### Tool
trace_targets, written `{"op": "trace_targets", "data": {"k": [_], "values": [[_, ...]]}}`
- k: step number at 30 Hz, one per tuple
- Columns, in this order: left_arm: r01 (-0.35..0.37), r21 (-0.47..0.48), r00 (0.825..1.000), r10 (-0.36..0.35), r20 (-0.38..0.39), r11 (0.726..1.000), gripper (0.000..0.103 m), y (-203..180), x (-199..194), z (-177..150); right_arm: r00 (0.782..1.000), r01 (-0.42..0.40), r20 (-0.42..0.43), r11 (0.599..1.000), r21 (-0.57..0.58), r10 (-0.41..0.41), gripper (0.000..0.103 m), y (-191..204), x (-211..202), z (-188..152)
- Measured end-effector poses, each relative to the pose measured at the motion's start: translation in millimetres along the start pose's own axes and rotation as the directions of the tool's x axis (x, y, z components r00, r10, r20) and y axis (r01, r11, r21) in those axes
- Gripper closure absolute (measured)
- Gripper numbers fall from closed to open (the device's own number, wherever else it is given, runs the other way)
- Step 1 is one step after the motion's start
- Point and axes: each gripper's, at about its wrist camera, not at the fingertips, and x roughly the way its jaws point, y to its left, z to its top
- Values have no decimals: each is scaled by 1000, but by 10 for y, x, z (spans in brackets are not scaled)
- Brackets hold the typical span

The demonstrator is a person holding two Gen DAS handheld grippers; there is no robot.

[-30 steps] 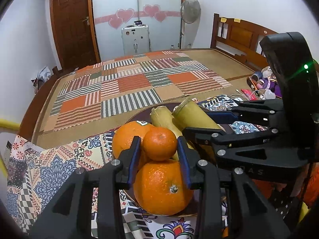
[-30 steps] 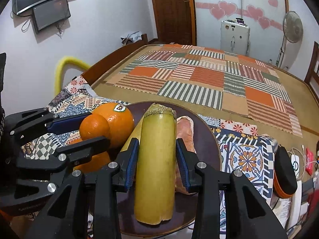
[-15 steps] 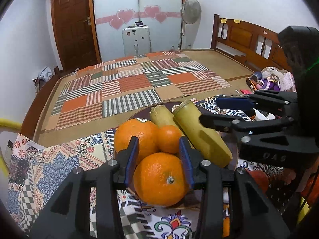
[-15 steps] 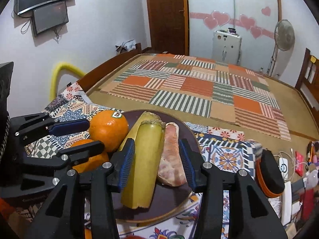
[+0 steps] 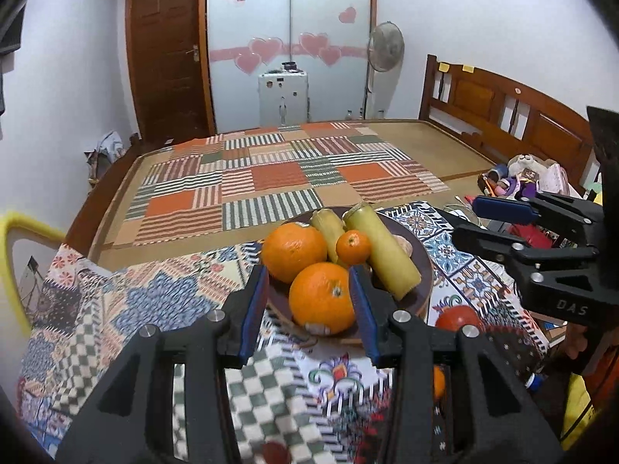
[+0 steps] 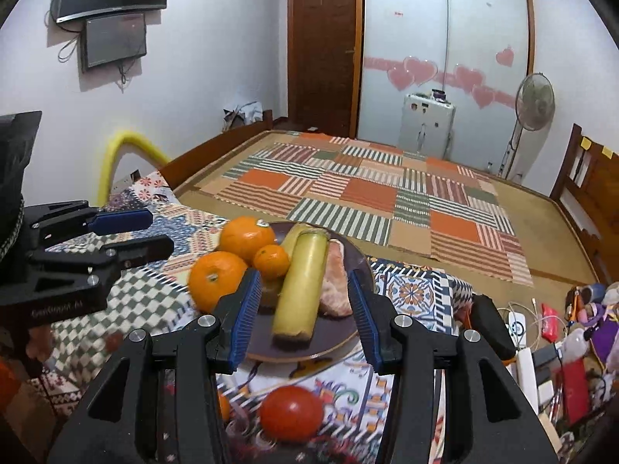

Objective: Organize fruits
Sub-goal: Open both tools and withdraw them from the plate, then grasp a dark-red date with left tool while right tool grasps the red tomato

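A dark round plate (image 5: 423, 270) (image 6: 340, 338) on a patterned cloth holds two big oranges (image 5: 322, 298) (image 6: 216, 280), a small mandarin (image 5: 353, 246) (image 6: 271, 262), two yellow sugarcane-like stalks (image 5: 383, 253) (image 6: 303, 288) and a pinkish peeled fruit (image 6: 334, 288). My left gripper (image 5: 311, 309) is open and empty, just short of the plate's near rim. My right gripper (image 6: 303, 309) is open and empty, also in front of the plate. A red tomato (image 6: 291, 413) (image 5: 458, 319) lies on the cloth below the right gripper.
The cloth-covered table (image 5: 127, 309) stands beside a bed with a striped patchwork mat (image 5: 271, 185). Clutter of toys, cables and a black case (image 6: 491, 324) lies to the right. A yellow tube (image 6: 116, 154) stands at the left.
Both grippers have let go and pulled back from the plate: the left released the mandarin, the right released the yellow stalk. Both fruits now rest on the plate.
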Motion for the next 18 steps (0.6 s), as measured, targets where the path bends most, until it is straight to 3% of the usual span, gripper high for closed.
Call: {"op": "trace_targets", "data": {"k": [10, 18], "values": [[-22, -36, 1000, 23, 21, 999, 48, 141, -448, -309, 1000, -8, 2, 999, 36, 8, 54, 85, -196, -298], [-23, -78, 999, 21, -39, 997, 46, 242, -440, -668, 998, 40, -44, 999, 32, -38, 50, 82, -149, -591]]}}
